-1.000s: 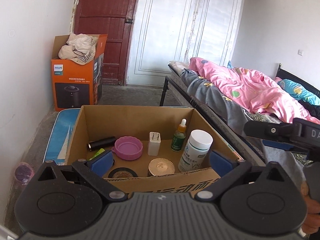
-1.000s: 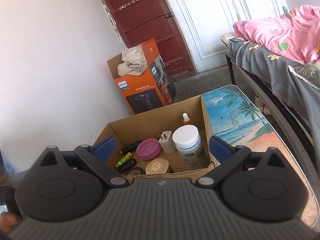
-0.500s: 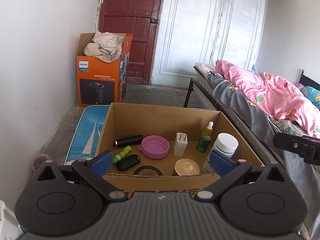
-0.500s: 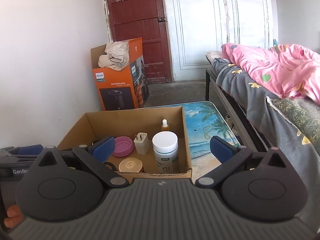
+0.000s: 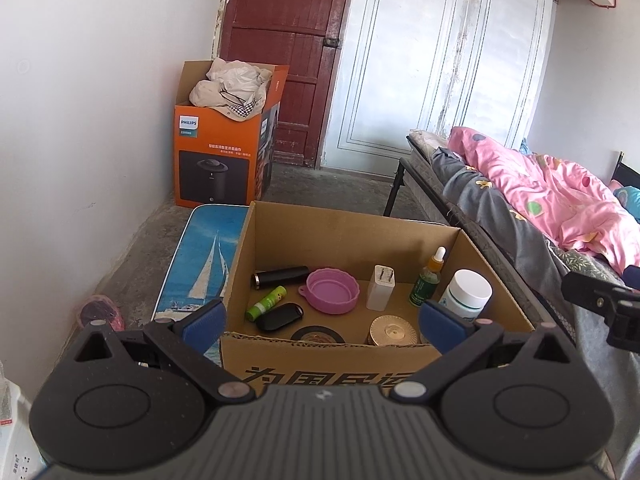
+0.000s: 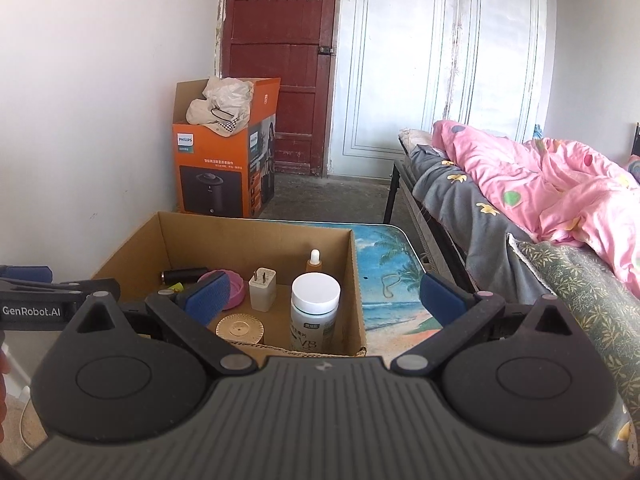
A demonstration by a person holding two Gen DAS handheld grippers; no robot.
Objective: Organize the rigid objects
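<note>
Bare white walls and a dark red door back a low table printed with a seaside picture [image 6: 394, 284], where an open brown cardboard box [image 5: 340, 354] stands. Inside it lie a black cylinder [image 5: 280, 276], a pink round lid [image 5: 333, 290], a white plug adapter [image 5: 381, 288], a green dropper bottle [image 5: 429, 283] and a white-capped pill bottle [image 6: 314, 312]. Left gripper [image 5: 322, 322] and right gripper [image 6: 322, 298] hover near the box, fingers apart, holding nothing.
</note>
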